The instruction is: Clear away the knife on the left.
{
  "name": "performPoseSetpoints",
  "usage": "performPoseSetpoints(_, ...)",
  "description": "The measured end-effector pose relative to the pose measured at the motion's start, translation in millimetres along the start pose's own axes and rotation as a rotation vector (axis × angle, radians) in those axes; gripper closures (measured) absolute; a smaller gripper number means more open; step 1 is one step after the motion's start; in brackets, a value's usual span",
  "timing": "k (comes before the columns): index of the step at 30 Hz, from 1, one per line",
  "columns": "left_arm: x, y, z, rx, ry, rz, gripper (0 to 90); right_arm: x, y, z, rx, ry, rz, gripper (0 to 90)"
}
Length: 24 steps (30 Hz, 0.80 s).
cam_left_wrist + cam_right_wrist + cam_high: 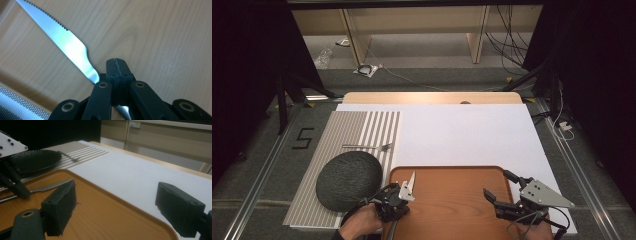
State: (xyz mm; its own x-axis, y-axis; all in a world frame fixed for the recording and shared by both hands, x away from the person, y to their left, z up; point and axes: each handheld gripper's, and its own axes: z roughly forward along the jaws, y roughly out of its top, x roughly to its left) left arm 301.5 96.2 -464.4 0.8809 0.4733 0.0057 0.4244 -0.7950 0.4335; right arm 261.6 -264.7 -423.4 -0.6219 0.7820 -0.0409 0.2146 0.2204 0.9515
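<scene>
A fork (369, 146) lies on the striped mat (337, 145) beyond the dark round plate (349, 180), well apart from my claws; white sheet (472, 135) covers the rest of the desk. The wooden tray (452, 210) sits at the near edge, nothing between my two claws on it. My left claw (404, 192) is clamped tight on the knife (67, 45) near the handle end of its blade, serrated blade pointing away over the tray. My right claw (120, 207) hangs wide open over the tray's right side, holding nothing.

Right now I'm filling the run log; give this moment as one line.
left gripper: jaws shut on knife | right gripper: jaws open, nothing between | both over tray
</scene>
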Motion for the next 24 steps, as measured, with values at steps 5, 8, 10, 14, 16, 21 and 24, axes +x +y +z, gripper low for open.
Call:
performPoseSetpoints(5,3.6,-3.4,-1.4,0.002,0.01,-0.013,89.5,0.3,0.1,0.0,-0.001,0.001,0.001,18.0)
performPoseSetpoints(8,6.1,-5.3,-2.5,0.006,0.017,-0.02,89.4,0.2,0.1,0.0,-0.002,0.001,0.0,18.0)
performPoseSetpoints(10,7.5,-6.9,-3.0,0.004,0.016,-0.028,89.4,0.3,0.1,0.0,-0.002,0.0,0.0,18.0)
performPoseSetpoints(14,9.0,-8.7,-3.9,0.007,0.016,-0.034,89.5,0.2,0.1,0.0,-0.002,0.0,0.0,18.0)
performPoseSetpoints(16,10.1,-9.6,-4.5,0.01,0.016,-0.037,89.5,0.3,0.1,0.0,-0.002,0.0,0.001,18.0)
performPoseSetpoints(21,13.8,-12.4,-5.8,0.014,0.032,-0.049,89.4,0.3,0.1,0.0,-0.002,0.001,0.0,18.0)
performPoseSetpoints(24,15.5,-13.7,-6.0,0.008,0.019,-0.059,89.4,0.0,0.0,-0.2,0.0,0.0,0.0,18.0)
